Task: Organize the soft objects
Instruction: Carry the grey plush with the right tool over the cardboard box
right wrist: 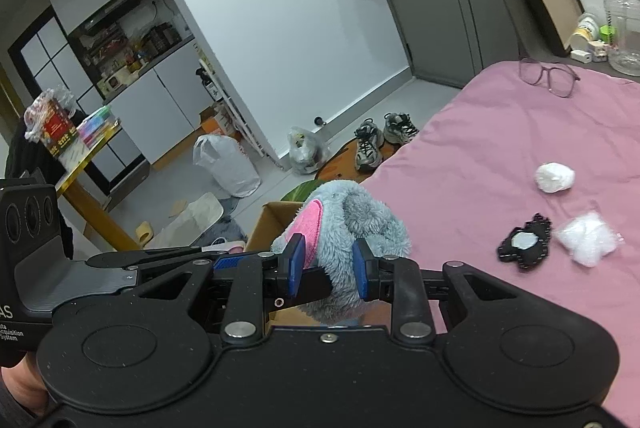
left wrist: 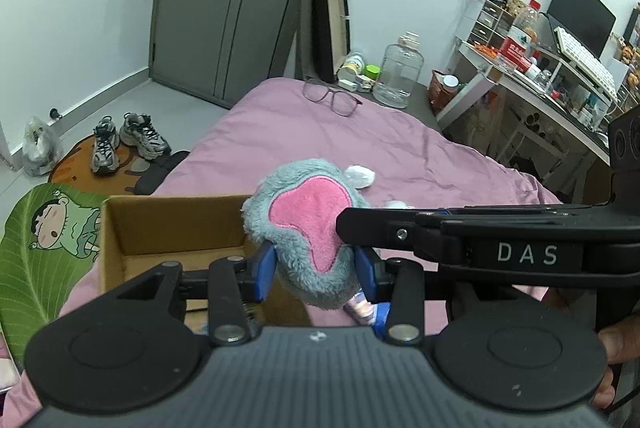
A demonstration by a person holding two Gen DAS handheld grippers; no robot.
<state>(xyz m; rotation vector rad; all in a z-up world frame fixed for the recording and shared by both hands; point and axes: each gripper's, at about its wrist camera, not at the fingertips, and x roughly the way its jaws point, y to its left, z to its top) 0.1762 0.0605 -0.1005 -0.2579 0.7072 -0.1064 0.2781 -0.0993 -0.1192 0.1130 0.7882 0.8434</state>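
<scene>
A grey plush toy with a pink patch is held over the pink bed, beside an open cardboard box. My left gripper is shut on the plush, its blue pads squeezing the fur. My right gripper is shut on the same plush from the other side; its black finger crosses the left wrist view. The box edge shows behind the plush in the right wrist view. A white soft ball, a white fluffy wad and a black patch lie on the bed.
Glasses lie at the bed's far end. A green cartoon cushion sits left of the box. Shoes and bags stand on the floor. A cluttered desk is at the right, with a big clear jug beside the bed.
</scene>
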